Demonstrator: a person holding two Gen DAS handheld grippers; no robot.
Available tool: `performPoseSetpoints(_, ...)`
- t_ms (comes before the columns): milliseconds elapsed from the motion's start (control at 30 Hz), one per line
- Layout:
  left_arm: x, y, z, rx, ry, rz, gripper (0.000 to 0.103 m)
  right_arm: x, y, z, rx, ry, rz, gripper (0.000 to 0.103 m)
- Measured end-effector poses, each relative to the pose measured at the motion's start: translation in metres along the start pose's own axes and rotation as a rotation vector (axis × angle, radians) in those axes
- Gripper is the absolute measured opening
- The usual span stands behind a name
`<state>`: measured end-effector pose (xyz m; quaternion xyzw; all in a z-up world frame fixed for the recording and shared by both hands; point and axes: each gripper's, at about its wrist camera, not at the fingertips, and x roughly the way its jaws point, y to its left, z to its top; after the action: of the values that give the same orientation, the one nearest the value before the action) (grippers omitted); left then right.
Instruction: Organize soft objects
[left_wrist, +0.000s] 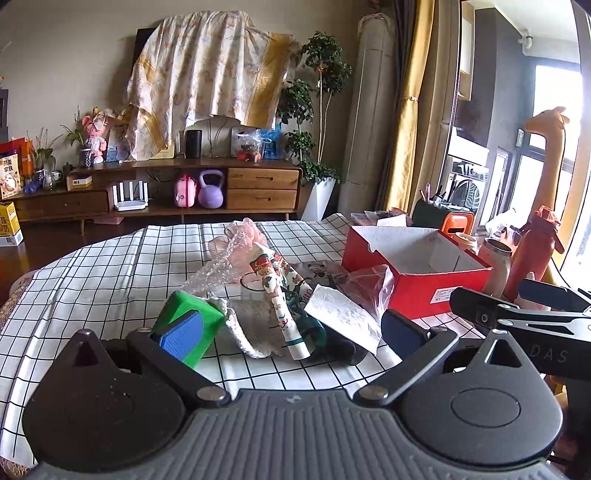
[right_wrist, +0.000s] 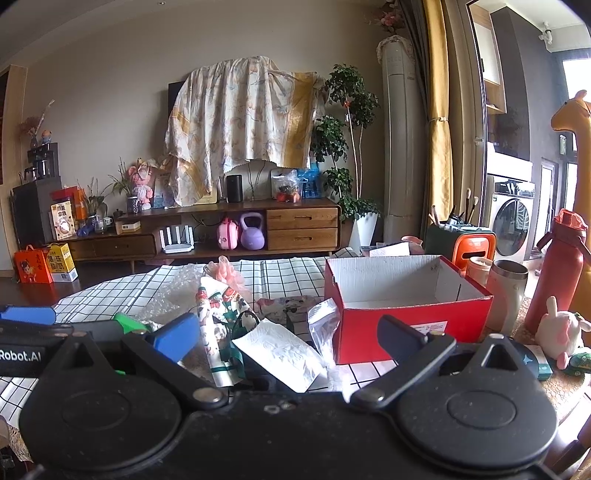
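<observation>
Both of my grippers are spread wide and hold nothing: left gripper (left_wrist: 291, 332), right gripper (right_wrist: 291, 339). The soft pile lies on the checked tablecloth (left_wrist: 92, 266), just left of the red box (left_wrist: 417, 273): green sponge (left_wrist: 192, 314), patterned socks (left_wrist: 277, 280), bubble wrap (left_wrist: 221, 266). Risk, as I judge it: pinching one sock could drag the overlapping white pouch (right_wrist: 280, 354) along. The box floor is hidden, and the dark item under the pile is unreadable.
</observation>
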<state>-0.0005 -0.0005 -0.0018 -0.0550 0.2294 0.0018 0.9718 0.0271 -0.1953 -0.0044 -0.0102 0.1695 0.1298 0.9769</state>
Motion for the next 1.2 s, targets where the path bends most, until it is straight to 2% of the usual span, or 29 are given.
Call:
performPoseSetpoints(367,-0.0028,0.006,0.0002,-0.037,-0.009,0.021,0.103,-0.0023,-0.0005,0.0004,0.009,-0.008,0.006,0.103)
performPoseSetpoints(667,-0.0048,0.0057,0.0013,-0.033,-0.019,0.025,0.103,0.0012,-0.0027,-0.0014,0.04,0.019,0.053,0.103)
performPoseSetpoints(1200,-0.0043,0.0054,0.0003,-0.035,-0.01,0.035,0.103,0.0018,-0.001,-0.0018,0.032,0.021,0.065,0.103)
